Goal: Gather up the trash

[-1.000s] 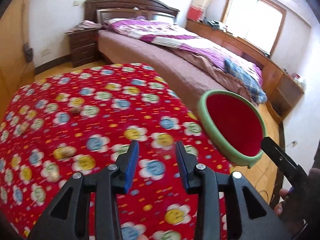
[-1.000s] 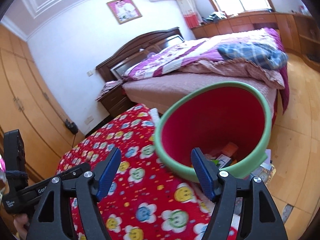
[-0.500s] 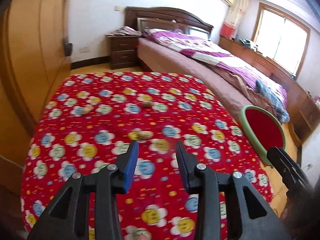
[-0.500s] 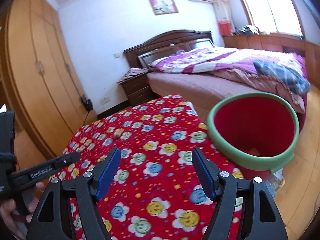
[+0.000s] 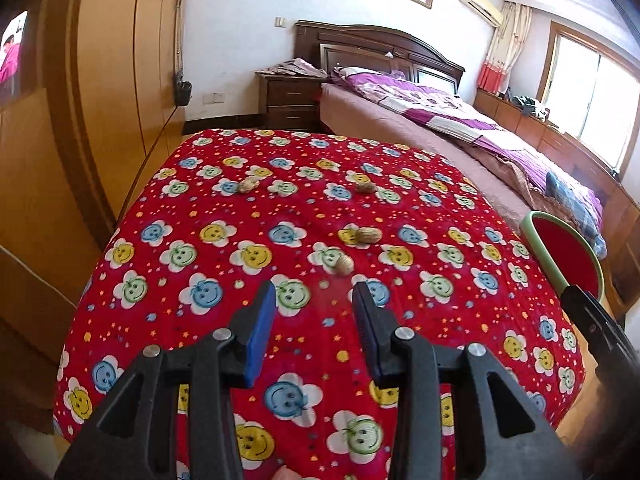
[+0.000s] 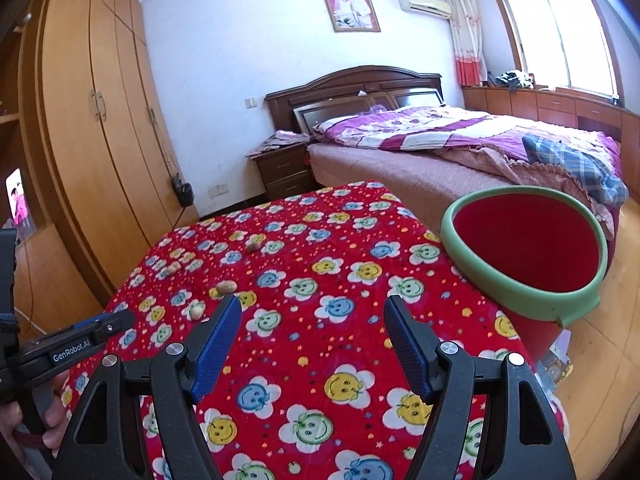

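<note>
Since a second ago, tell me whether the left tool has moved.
Yes. The left tool has swung away from the green-rimmed red bin toward the wooden wardrobe; peanut shells on the red flowered cloth now lie ahead.

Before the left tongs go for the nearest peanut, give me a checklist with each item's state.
1. Left tongs open, nothing between them: ok.
2. Nearest peanut in plain view just ahead of the left tongs, lying free on the red flowered cloth: ok.
3. Right tongs open, holding nothing, apart from that peanut: ok.
4. Red bin with green rim beside the table, mouth open: ok.
5. Space left in the bin: cannot tell.
6. Three more peanuts farther back on the cloth, none collected yet: not ok.
</note>
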{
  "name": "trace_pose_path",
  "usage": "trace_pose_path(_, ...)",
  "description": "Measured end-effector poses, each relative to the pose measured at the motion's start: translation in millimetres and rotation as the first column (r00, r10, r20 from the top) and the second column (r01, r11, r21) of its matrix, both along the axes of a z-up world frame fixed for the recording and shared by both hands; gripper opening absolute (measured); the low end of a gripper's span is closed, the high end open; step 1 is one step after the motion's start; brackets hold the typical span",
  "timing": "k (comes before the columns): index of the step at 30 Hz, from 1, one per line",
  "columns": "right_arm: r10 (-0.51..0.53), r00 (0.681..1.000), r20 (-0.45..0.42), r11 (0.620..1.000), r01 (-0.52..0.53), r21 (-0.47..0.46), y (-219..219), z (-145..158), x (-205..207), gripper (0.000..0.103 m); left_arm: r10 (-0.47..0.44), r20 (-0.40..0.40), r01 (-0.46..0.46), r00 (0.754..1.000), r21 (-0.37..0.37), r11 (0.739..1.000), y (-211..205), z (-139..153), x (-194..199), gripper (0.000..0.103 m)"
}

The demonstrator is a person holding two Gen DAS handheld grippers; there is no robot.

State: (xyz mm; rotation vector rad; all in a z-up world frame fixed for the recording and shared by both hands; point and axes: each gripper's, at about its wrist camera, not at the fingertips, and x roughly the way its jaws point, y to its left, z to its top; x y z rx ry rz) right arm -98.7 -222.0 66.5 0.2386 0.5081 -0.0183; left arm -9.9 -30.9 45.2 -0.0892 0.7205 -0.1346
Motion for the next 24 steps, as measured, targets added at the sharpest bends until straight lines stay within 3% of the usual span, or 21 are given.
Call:
trace_pose_path(12, 0.046, 0.998, -0.041, 0.999, -0.046, 0.008, 12.6, -13.7, 4.5, 0.075, 0.047, 0.081, -0.051, 0.996, 0.046, 0.998, 4.5, 1.4, -8.6, 0.04)
trace_pose_path(24, 0.043, 0.998, -0.044, 0.999, -0.042, 0.021, 10.1, -14.6, 3.2, 0.075, 0.051, 0.085, -0.055, 0.995, 0.046, 0.997, 2.6, 1.2, -8.8, 0.04)
